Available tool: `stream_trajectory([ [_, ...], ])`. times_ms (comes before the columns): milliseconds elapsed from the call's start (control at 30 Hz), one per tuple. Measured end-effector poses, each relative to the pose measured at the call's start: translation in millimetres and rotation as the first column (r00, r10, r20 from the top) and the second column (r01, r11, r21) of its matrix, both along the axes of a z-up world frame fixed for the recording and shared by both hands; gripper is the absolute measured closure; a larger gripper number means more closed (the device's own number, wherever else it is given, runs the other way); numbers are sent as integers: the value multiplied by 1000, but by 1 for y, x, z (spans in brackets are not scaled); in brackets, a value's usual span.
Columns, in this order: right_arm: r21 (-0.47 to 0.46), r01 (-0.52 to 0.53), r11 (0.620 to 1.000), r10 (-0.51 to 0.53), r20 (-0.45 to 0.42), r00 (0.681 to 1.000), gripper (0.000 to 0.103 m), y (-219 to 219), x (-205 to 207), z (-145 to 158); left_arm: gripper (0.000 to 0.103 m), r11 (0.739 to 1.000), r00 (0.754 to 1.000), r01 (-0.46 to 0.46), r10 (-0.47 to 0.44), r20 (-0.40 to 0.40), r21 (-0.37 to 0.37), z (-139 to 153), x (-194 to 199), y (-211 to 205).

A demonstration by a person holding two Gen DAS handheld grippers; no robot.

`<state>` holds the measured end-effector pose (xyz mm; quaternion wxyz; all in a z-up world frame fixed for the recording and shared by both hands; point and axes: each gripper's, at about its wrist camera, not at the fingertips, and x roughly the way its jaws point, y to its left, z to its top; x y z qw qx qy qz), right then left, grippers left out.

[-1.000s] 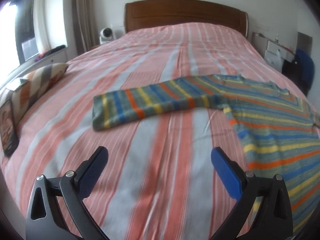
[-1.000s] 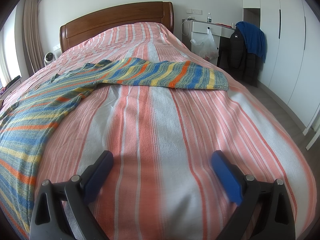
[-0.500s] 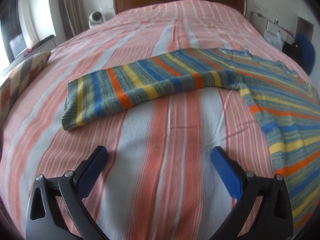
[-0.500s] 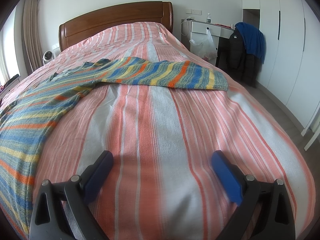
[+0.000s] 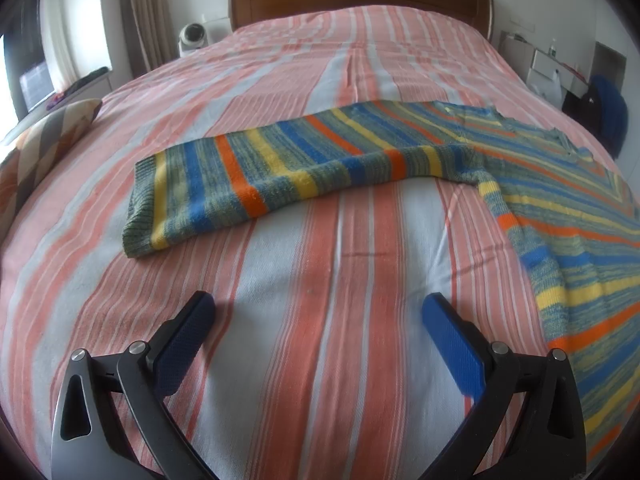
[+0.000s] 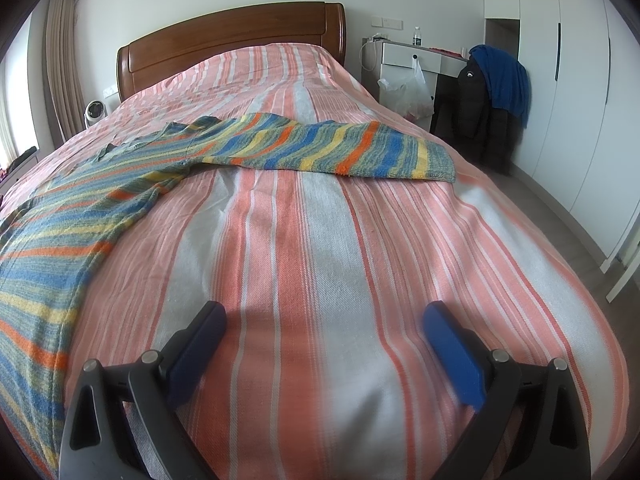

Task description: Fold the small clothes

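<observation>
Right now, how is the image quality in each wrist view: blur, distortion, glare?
Left wrist view: strong fisheye bulge with dark corners; the striped sweater is sharp, the window at far left is bright, and the open left tool casts a soft shadow on the bedspread. Right wrist view: same bulge; bedspread near the open right tool looks soft, daylight even, no glare.

The left gripper [image 5: 318,322] now sits closer to the striped sweater [image 5: 400,160] than a second ago; its sleeve cuff [image 5: 146,208] looms larger, left of centre.
</observation>
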<state>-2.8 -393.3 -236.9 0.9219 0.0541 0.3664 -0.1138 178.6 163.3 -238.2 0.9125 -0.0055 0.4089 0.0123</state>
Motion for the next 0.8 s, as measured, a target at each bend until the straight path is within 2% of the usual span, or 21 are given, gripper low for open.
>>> stream_trajectory([
  [367,-50,44,998,-46,-31,998,1,4,4,0,0,1000,1000,0,0,1,1,0,0,0],
  [800,-47,47,998,-48,-12,999,1,8,2,0,0,1000,1000,0,0,0,0,0,0,0],
])
